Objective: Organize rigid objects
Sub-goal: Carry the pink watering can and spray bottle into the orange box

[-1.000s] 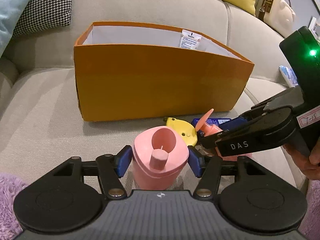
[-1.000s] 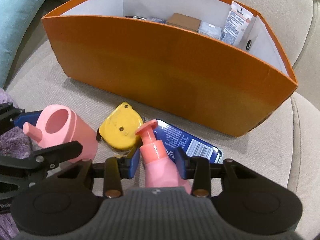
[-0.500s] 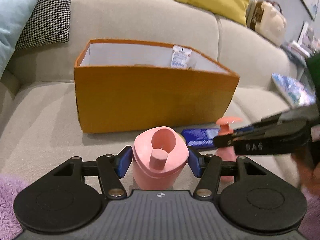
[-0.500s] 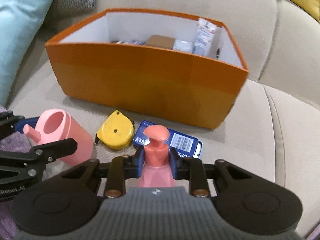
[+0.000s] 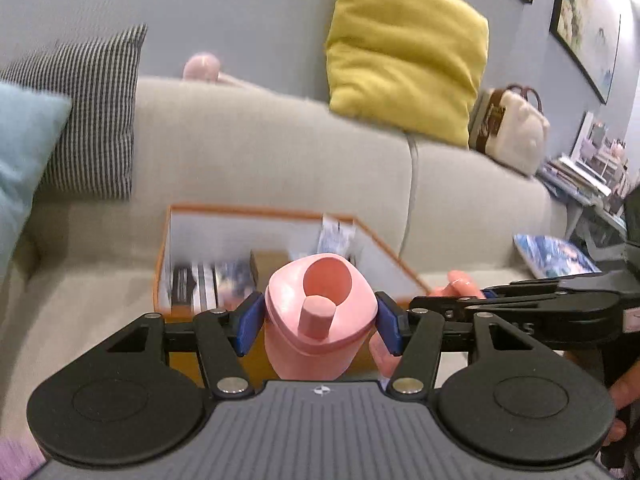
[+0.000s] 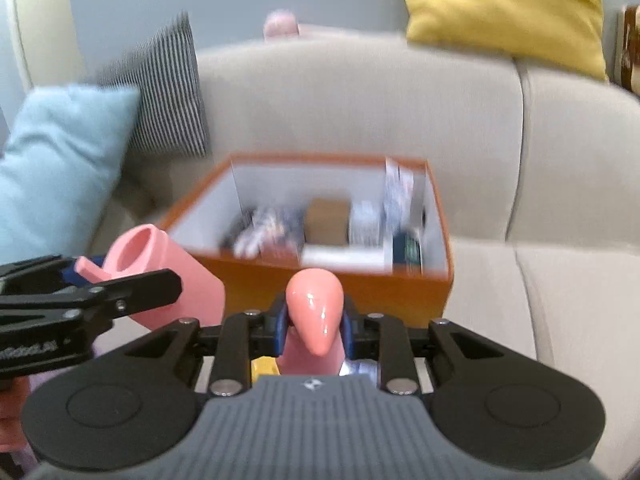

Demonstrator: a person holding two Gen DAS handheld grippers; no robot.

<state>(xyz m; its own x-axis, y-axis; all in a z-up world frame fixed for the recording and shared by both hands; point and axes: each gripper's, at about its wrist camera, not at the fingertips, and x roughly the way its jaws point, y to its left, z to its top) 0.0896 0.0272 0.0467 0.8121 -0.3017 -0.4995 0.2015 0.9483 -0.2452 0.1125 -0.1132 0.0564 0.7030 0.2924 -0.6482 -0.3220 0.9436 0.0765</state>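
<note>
My left gripper is shut on a pink cup-shaped container with a spout, held in the air in front of the orange box. My right gripper is shut on a pink pump bottle, its nozzle toward the camera. From the right wrist view the pink container and left gripper hang at the left, near the orange box. From the left wrist view the right gripper reaches in from the right. The box holds several packets and small boxes.
The box sits on a beige sofa seat. A light blue cushion, a striped cushion and a yellow cushion lean on the back. A yellow tape measure shows under the right gripper. Books lie at the right.
Both grippers have risen with their pink items, so the box's inside now shows. The right gripper's fingers closed on the pump bottle and lifted it off the seat.
</note>
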